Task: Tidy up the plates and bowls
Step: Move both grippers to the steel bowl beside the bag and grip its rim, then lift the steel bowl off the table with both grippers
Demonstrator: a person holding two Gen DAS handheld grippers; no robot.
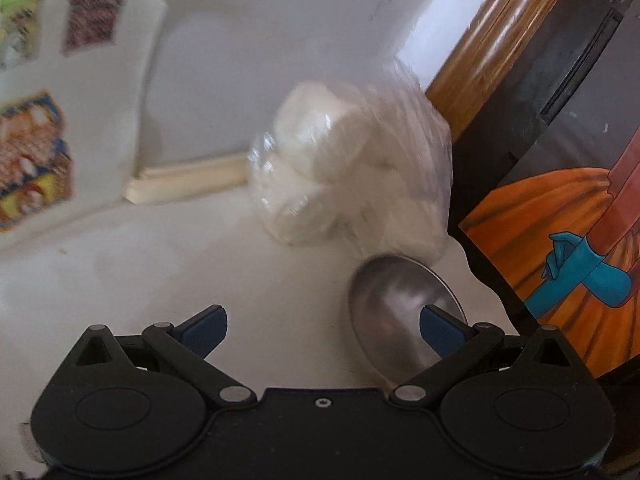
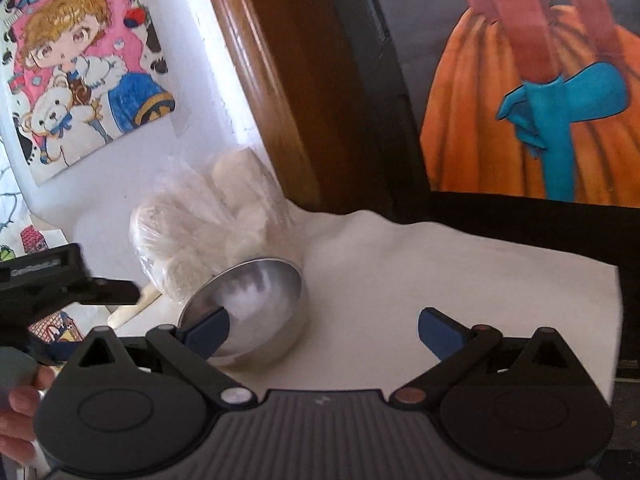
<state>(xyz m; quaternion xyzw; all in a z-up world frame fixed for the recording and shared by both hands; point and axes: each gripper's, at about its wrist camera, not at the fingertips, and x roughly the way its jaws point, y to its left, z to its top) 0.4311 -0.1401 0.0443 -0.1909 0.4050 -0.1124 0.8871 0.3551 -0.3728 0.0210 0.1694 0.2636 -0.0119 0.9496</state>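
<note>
A small steel bowl [image 1: 396, 312] rests on the white tabletop [image 1: 200, 272], tipped against a clear bag of white lumps [image 1: 352, 176]. My left gripper [image 1: 322, 330] is open, with its right fingertip just in front of the bowl and nothing between the fingers. In the right wrist view the same steel bowl [image 2: 260, 300] sits behind the left fingertip of my right gripper [image 2: 324, 330], which is open and holds nothing. The left gripper's body [image 2: 60, 284] shows at the left edge there, above a hand [image 2: 24, 408].
A dark framed picture [image 2: 520, 92] with an orange skirt and blue glove leans at the back right, beside a wooden post [image 2: 272, 80]. Drawings [image 2: 84, 68] hang on the white wall. The white tabletop [image 2: 460, 272] ends at the right near a dark edge.
</note>
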